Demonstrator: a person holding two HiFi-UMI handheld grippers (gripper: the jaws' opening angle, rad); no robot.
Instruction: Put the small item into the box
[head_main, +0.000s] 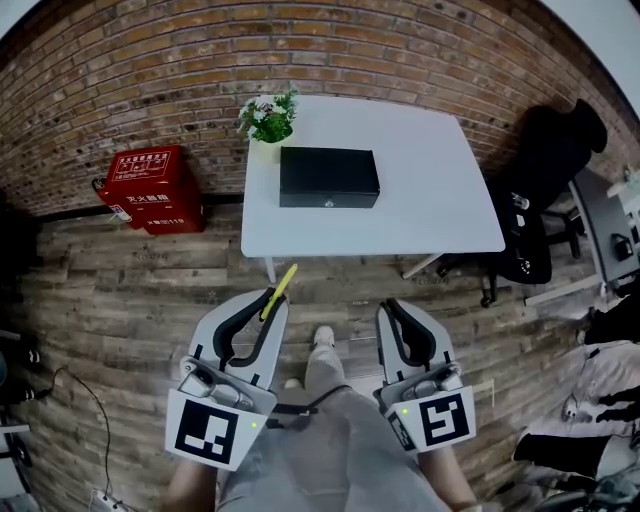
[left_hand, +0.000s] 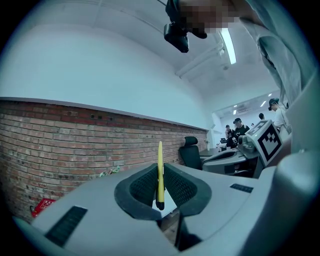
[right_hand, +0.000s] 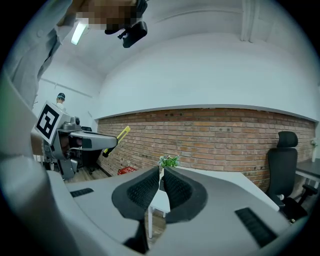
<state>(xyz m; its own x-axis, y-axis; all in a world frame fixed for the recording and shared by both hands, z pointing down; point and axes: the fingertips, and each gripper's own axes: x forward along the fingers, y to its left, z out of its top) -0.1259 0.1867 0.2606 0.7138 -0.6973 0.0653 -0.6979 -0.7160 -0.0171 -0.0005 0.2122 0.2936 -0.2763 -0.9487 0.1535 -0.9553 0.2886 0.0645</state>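
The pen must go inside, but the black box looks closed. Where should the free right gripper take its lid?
Likely the front lip of the black box, just above its small silver fitting, with the right gripper coming from the near side. The box lies flat with that face toward the person, so hinges are probably at the back.

Slim yellow pen (head_main: 283, 283), dark tip, pinched between left gripper (head_main: 268, 298) jaws, poking out beyond them. Flat black box (head_main: 329, 177), lid closed, on white table (head_main: 440, 200).

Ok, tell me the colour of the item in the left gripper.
Yellow pen, black-tipped; clearest in the left gripper view.
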